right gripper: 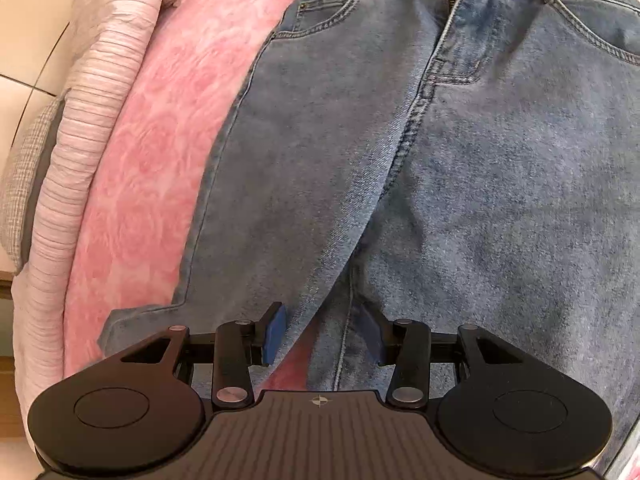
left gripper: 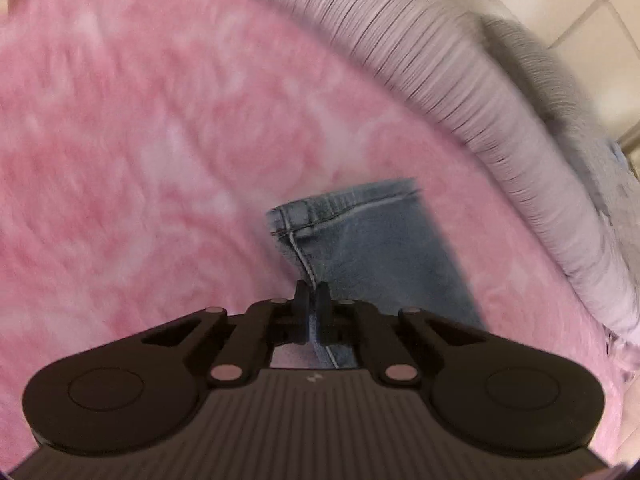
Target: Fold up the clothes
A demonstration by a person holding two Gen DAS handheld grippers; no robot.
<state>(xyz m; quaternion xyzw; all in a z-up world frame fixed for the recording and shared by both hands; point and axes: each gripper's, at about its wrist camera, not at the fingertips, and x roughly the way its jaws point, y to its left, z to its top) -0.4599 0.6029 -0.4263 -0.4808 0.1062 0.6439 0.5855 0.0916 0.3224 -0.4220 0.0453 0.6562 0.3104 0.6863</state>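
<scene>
A pair of blue jeans lies flat on a pink blanket, waistband at the far end and legs running toward me. My right gripper hovers open just over the crotch area, where the two legs split; its blue pads sit either side of the inner seams with nothing pinched. In the left wrist view one jeans leg end lies on the pink blanket with its hem on the far side. My left gripper is shut on that leg's side seam, with denim pinched between the fingers.
A pale ribbed bedspread edge borders the blanket, also seen as the ruffled edge at the left. Beyond it are a grey cloth and a beige tiled floor. The left wrist view is motion-blurred.
</scene>
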